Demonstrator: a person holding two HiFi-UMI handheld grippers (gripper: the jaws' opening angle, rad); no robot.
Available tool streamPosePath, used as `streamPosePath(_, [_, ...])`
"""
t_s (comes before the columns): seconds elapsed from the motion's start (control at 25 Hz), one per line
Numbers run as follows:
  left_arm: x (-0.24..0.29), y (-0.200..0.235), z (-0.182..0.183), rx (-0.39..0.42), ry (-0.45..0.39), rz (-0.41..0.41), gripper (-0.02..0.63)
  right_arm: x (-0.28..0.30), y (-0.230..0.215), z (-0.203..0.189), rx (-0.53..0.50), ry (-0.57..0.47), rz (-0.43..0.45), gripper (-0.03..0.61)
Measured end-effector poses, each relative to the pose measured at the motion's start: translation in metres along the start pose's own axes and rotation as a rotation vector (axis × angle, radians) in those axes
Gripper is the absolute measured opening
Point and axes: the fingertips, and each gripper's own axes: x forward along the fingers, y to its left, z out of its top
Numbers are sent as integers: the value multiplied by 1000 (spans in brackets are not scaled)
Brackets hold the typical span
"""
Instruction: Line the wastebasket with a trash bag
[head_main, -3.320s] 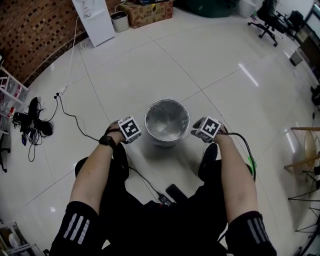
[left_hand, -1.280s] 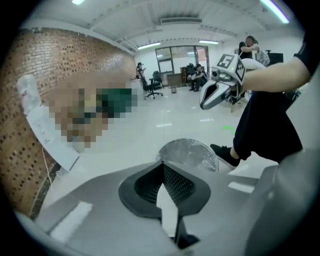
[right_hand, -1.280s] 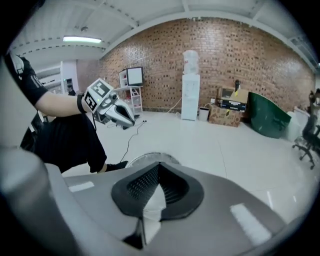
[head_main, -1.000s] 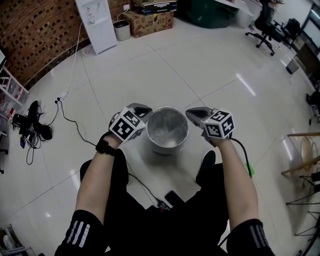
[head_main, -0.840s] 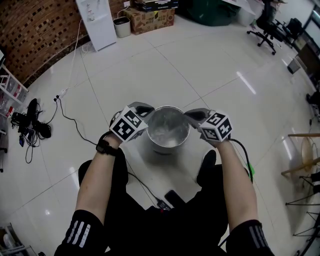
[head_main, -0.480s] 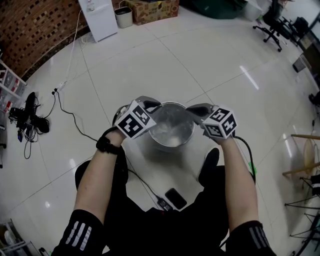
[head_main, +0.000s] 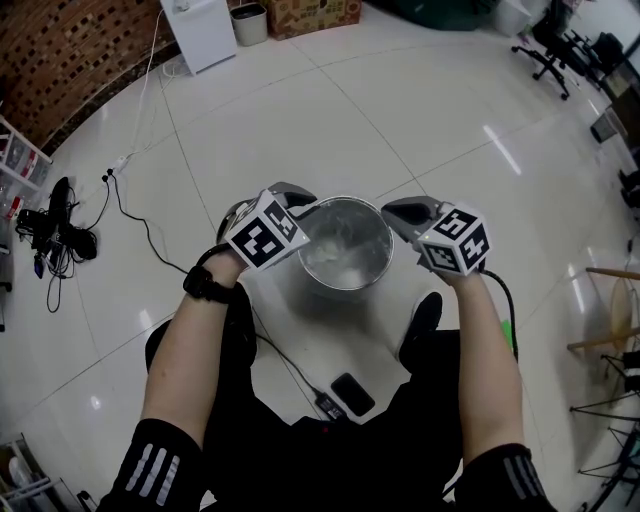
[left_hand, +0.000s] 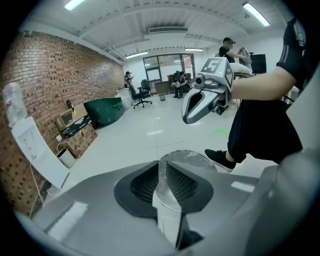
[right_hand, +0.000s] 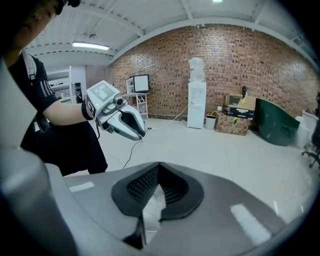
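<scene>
Two grippers flank the job, so I read it from the left. Near the left edge of the floor (head_main: 420, 110) a tangle of cables (head_main: 55, 215) lies by the brick wall (head_main: 60, 70). One thin cord (head_main: 150, 235) trails from it toward the wearer's legs, and the tile between is bare. My left gripper (head_main: 292, 193) sits at the left rim of the wastebasket (head_main: 350, 290). Its jaws are opening: a narrow gap shows between the pads, and the clear film of the trash bag (head_main: 340, 255) runs through it unpinched. The wastebasket stands mid-floor, well apart from every wall, with the bag lying inside and its film reaching the rim at both grippers. My right gripper (head_main: 398, 210) is at the right rim, jaws closed together on a fold of the bag. A black shoe (head_main: 425, 315) rests near the basket on its near right side. Beyond the basket, wide bare tile runs to the far edge, where a water dispenser (head_main: 200, 30), a small bin (head_main: 248, 20) and a cardboard box (head_main: 320, 12) stand. An office chair (head_main: 550, 40) sits toward the far right corner.
</scene>
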Motion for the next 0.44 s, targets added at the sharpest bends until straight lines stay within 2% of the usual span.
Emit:
streamPosePath(0.16, [4, -5, -7, -5, 24, 2, 44, 1, 5, -8, -24, 14, 9, 6])
streamPosePath(0.44, [4, -5, -5, -13, 12, 2, 44, -2, 0, -12, -26, 31, -6, 6])
